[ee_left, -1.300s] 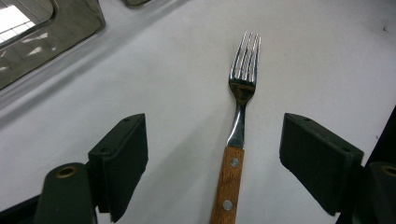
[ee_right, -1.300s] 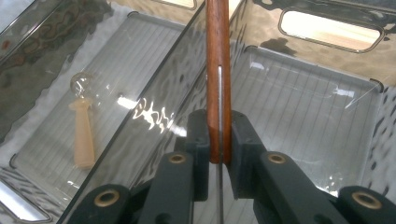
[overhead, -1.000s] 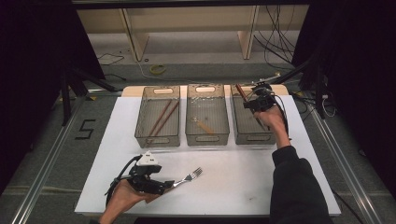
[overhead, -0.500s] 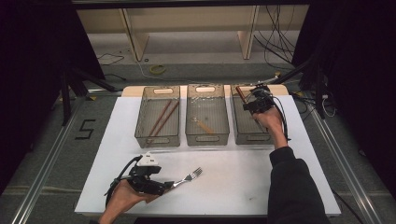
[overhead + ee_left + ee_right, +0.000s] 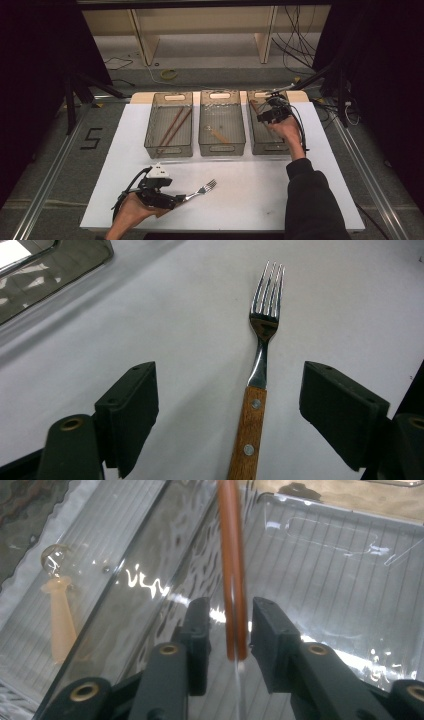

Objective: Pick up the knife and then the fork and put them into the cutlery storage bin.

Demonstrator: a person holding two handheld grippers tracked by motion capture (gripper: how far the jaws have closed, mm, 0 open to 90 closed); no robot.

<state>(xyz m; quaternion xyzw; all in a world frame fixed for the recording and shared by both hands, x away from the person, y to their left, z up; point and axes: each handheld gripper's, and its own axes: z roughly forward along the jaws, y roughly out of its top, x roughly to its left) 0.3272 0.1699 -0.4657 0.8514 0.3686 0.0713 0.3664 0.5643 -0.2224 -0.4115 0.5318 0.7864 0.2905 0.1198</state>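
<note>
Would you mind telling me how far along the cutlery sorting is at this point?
Done: two chopsticks lie in the left bin and a pale utensil in the middle bin. In hand: the right tongs are over the right bin, slightly apart around a brown stick; I cannot tell whether they grip it. Left: the fork lies on the table between the open left tongs.

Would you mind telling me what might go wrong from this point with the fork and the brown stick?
1. The left gripper has its jaws wide open around the fork, whose handle lies nearer the right jaw; closing may nudge or twist it.
2. The right gripper has the brown stick between jaws that look slightly apart, over the right bin; it could slip or drop askew.
</note>
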